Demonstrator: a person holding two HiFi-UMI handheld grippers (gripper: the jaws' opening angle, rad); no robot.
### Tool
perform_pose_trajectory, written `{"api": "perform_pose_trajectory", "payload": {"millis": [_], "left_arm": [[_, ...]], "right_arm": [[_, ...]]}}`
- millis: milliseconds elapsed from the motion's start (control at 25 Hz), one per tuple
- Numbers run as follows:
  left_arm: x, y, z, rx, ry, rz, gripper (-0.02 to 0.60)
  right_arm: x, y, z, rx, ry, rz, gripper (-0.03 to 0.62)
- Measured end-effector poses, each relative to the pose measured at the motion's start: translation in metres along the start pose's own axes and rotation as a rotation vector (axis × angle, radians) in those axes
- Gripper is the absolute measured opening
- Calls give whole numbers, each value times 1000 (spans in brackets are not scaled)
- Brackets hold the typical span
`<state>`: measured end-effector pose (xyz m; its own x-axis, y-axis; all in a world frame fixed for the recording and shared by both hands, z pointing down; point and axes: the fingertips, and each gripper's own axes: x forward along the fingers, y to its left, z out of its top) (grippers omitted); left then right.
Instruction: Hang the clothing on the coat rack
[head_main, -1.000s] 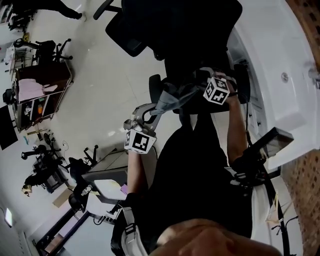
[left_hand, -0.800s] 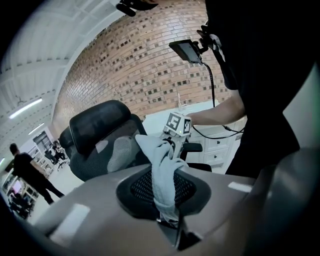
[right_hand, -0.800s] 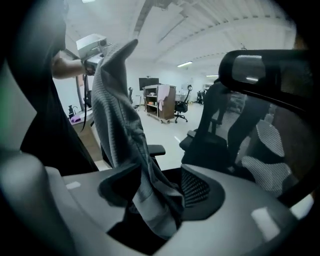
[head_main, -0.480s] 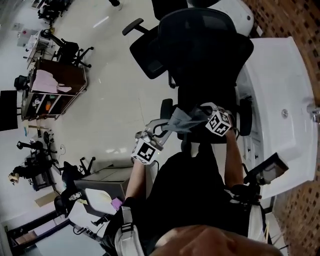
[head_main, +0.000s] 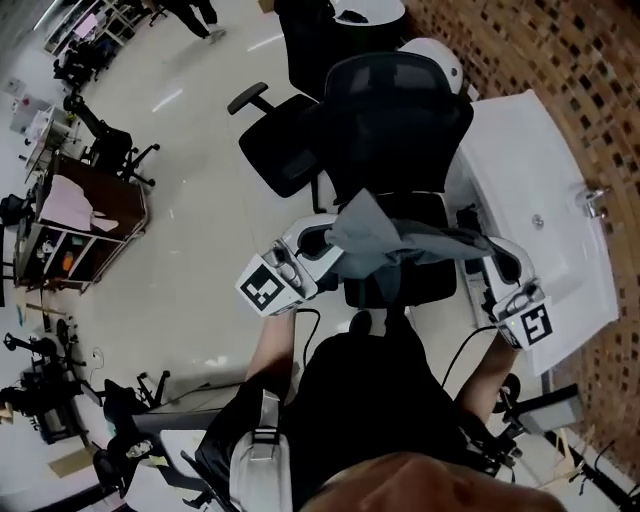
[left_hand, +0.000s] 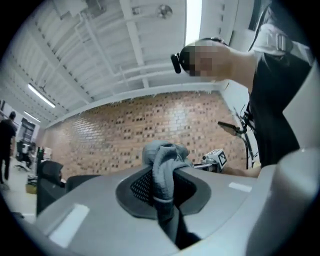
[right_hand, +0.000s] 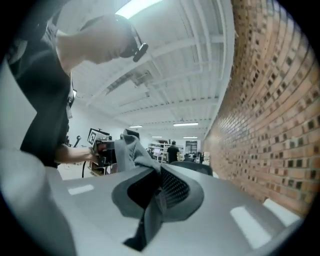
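A grey garment (head_main: 385, 240) hangs stretched between my two grippers, above a black office chair (head_main: 385, 120). My left gripper (head_main: 318, 240) is shut on one end of it. In the left gripper view the cloth (left_hand: 161, 160) bunches up out of the shut jaws of that gripper (left_hand: 164, 195). My right gripper (head_main: 495, 258) is shut on the other end. The right gripper view shows the fabric (right_hand: 131, 150) pinched in its own jaws (right_hand: 156, 197) and running off toward the left gripper. No coat rack shows in any view.
A white counter with a sink (head_main: 530, 180) lies to the right, in front of a brick wall (head_main: 560, 60). A brown cart holding pink cloth (head_main: 85, 215) stands at far left. More chairs and equipment line the pale floor beyond it.
The two grippers have drawn apart, the right one moving far to the right, and the garment is now spread between them. The head view has swung toward the chair and sink.
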<state>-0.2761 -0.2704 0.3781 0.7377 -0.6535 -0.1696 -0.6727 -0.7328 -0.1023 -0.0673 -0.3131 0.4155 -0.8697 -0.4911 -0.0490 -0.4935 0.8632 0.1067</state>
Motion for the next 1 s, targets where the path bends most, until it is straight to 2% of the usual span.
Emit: {"api": "perform_pose_trajectory", "payload": {"millis": [80, 280, 360, 480, 600, 800, 920, 1000], "left_arm": [[3, -19, 30, -32, -120, -123, 31], [18, -62, 83, -141, -313, -409, 31], [24, -76, 102, -172, -373, -518, 31], [59, -109, 119, -181, -426, -655, 31], [114, -196, 132, -214, -464, -841, 31], [151, -406, 166, -320, -523, -1130, 31], [170, -505, 182, -424, -533, -1262, 31], [185, -558, 190, -475, -532, -1308, 31]], "right_arm": [[-34, 29, 43, -36, -22, -84, 6], [-109, 104, 121, -156, -42, -301, 6], [-129, 128, 140, -216, -31, -377, 6], [-172, 133, 157, -260, -47, -479, 8], [-264, 142, 169, -266, -45, -665, 6], [-447, 228, 196, -279, -29, -948, 6], [-539, 267, 216, -296, -22, -1085, 8], [-590, 285, 230, -317, -15, -1161, 6]]}}
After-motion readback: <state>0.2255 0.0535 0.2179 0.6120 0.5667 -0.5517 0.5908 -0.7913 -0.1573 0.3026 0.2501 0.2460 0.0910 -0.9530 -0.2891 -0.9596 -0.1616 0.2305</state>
